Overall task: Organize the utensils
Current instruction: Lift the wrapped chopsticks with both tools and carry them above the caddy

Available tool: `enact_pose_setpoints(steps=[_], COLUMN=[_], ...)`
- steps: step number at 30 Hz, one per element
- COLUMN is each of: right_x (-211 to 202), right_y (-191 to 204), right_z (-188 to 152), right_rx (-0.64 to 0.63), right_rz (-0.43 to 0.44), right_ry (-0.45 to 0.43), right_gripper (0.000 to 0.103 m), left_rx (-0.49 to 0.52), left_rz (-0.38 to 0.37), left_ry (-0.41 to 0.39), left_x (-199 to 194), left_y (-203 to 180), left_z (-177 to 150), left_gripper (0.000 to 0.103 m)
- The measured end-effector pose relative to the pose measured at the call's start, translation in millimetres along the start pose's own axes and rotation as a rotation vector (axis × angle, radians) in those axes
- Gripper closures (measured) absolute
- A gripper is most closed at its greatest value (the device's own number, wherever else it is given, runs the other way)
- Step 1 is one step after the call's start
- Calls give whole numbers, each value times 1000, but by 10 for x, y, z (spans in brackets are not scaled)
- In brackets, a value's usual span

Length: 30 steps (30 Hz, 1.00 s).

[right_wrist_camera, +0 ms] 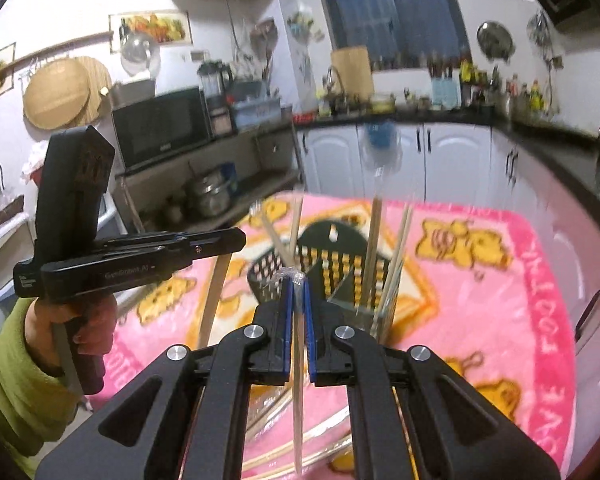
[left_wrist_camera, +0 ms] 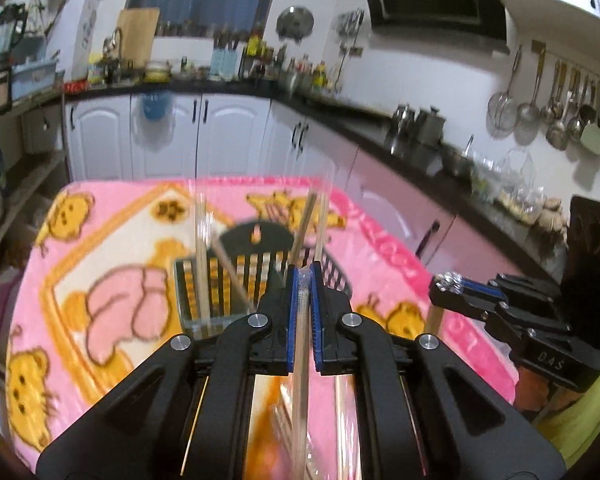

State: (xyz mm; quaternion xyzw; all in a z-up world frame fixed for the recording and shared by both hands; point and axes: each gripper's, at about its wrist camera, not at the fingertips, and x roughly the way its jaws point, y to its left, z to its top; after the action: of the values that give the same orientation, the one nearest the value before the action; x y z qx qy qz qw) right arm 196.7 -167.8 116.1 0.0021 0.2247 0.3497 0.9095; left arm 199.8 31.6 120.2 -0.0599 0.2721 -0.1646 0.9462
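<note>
Both hand-held grippers, left (left_wrist_camera: 305, 276) and right (right_wrist_camera: 296, 280), each clamp a chopstick (left_wrist_camera: 300, 380); tip them upright into the holder (left_wrist_camera: 256, 276) at 12 o'clock.

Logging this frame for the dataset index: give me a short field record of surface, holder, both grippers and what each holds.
surface: pink cartoon-print blanket over the table
holder: black slotted plastic utensil basket, upright, several wooden chopsticks standing in it
left gripper: shut on one plastic-wrapped wooden chopstick
right gripper: shut on another wrapped chopstick
loose items: more chopsticks lying on the blanket below the grippers
</note>
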Motion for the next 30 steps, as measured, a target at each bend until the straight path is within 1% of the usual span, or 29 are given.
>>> enact_pose_setpoints(steps=[7, 9, 13, 18, 22, 26, 30], right_x=[-168, -173, -208, -209, -182, -149, -83], right_y=[-63, -94, -162, -163, -182, -177, -192], right_z=[200, 247, 363, 507, 633, 779, 878], right_rx=[13, 21, 45, 36, 33, -6, -41], right_rz=[-31, -33, -39, -44, -48, -89, -128], right_ry=[-112, -130, -179, -221, -259, -307, -342], right_gripper=[97, 97, 97, 97, 97, 97, 97], left_rx=[18, 20, 29, 43, 22, 0, -6], left_rz=[31, 44, 67, 105, 125, 136, 159], left_ry=[-115, -149, -191, -252, -301, -360, -399], left_x=[-87, -83, -65, -39, -26, -23, 42], left_y=[-145, -196, -256, -317, -293, -274, -264], left_z=[334, 424, 550, 767, 950, 1084, 1162], left_gripper=[100, 100, 100, 100, 100, 100, 100])
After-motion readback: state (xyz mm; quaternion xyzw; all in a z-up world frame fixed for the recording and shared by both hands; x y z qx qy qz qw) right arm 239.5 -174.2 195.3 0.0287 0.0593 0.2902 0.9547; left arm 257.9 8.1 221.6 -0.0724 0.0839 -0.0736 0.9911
